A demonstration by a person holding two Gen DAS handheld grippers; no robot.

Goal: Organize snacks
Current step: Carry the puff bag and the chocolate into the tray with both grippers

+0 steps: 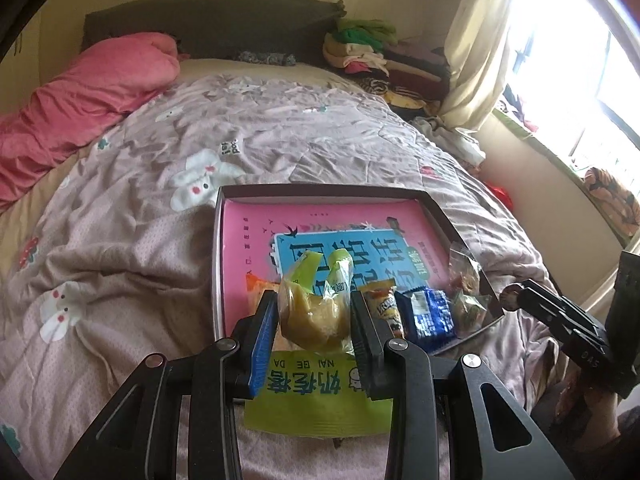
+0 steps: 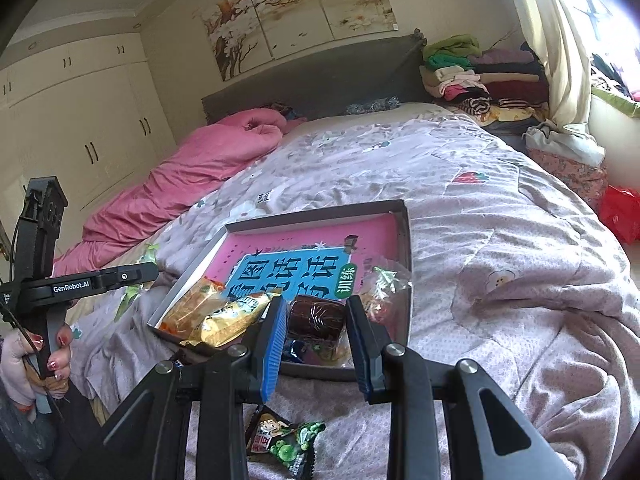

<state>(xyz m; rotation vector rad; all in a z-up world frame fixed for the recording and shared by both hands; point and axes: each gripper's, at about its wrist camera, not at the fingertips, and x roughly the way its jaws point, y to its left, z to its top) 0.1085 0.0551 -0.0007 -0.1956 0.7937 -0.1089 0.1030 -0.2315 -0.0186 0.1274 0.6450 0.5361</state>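
Left hand-held gripper [image 1: 314, 316] clamps yellow-green clear-wrapped pastry [image 1: 310, 312] over shallow cardboard tray [image 1: 320, 190]; right hand-held gripper [image 2: 316, 320] clamps dark brown wrapped cake [image 2: 316, 316], nearer tray's front edge.

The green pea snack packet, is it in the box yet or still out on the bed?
Out. The green pea snack packet lies on the quilt, nearer the camera than the box, below the right gripper.

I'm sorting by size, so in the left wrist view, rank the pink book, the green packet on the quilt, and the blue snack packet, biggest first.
1. pink book
2. green packet, though nearness to the camera inflates it
3. blue snack packet
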